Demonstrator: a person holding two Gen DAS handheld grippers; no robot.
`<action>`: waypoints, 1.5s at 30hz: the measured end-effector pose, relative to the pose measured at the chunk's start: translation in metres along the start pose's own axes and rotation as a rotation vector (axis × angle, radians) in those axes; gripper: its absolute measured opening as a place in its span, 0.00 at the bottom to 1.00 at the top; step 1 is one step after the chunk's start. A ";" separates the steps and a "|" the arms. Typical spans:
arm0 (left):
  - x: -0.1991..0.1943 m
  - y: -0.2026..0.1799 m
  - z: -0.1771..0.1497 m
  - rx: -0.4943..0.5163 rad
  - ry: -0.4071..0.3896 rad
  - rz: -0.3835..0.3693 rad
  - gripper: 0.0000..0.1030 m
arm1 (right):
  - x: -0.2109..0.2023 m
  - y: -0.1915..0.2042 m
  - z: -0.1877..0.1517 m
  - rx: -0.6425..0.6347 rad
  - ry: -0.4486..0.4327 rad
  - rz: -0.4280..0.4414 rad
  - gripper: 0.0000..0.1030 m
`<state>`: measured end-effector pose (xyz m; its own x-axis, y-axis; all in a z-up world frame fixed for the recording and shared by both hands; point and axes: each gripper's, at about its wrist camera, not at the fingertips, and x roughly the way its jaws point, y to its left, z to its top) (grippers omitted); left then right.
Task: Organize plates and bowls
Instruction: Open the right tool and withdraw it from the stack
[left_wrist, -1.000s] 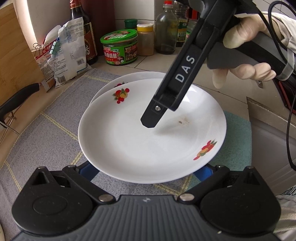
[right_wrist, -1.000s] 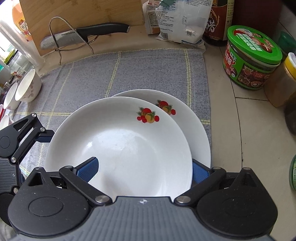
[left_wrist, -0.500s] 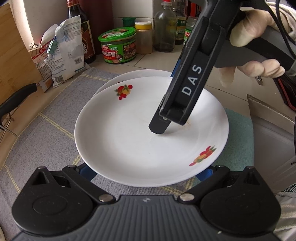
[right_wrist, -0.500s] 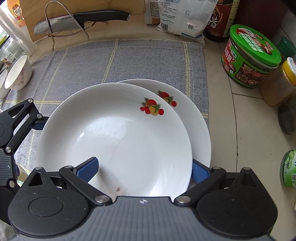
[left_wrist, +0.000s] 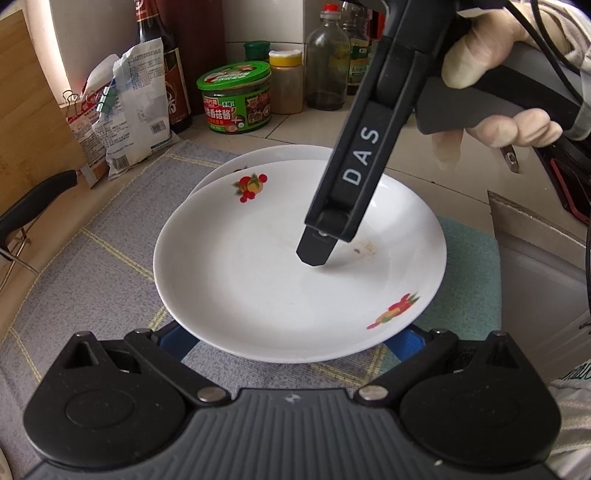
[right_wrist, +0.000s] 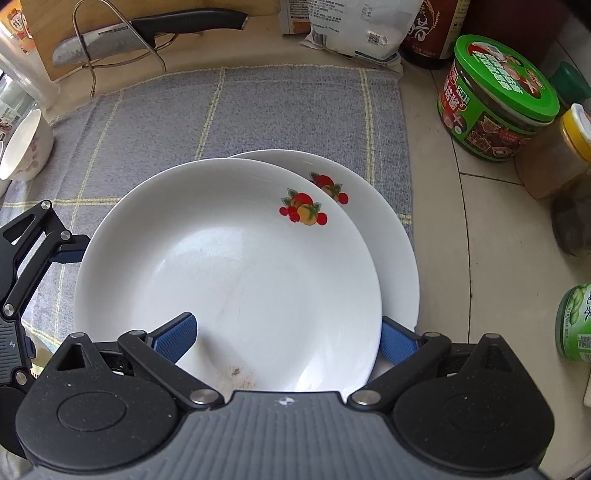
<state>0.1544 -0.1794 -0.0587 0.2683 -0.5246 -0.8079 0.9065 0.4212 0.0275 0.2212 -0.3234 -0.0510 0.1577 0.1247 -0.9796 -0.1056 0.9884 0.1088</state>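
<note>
The top plate (right_wrist: 229, 258) lies on the mat (right_wrist: 258, 110), offset toward the left gripper (left_wrist: 288, 339) from the lower plate (right_wrist: 391, 236), while the right gripper (right_wrist: 288, 334), spread wide, straddles its near rim, one finger inside the dish; the left's fingers, also spread, sit under the opposite rim.

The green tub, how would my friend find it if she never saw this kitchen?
Look past the grey cloth with two white plates, toward the bottles at the wall. The green tub sits there beside a yellow-capped jar. It is the only short, wide container with a bright green lid.
</note>
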 end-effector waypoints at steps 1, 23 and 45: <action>-0.001 0.000 0.000 0.001 -0.001 0.001 0.99 | 0.000 -0.001 0.000 0.000 0.003 -0.001 1.00; -0.018 0.001 0.001 0.003 -0.018 0.009 0.99 | -0.002 0.002 0.000 0.004 0.012 -0.030 1.00; -0.011 0.001 0.000 0.017 -0.018 0.019 0.99 | -0.018 -0.005 -0.012 0.046 -0.018 -0.069 1.00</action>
<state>0.1521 -0.1735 -0.0502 0.2914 -0.5302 -0.7963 0.9066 0.4186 0.0530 0.2069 -0.3315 -0.0355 0.1806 0.0568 -0.9819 -0.0485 0.9976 0.0488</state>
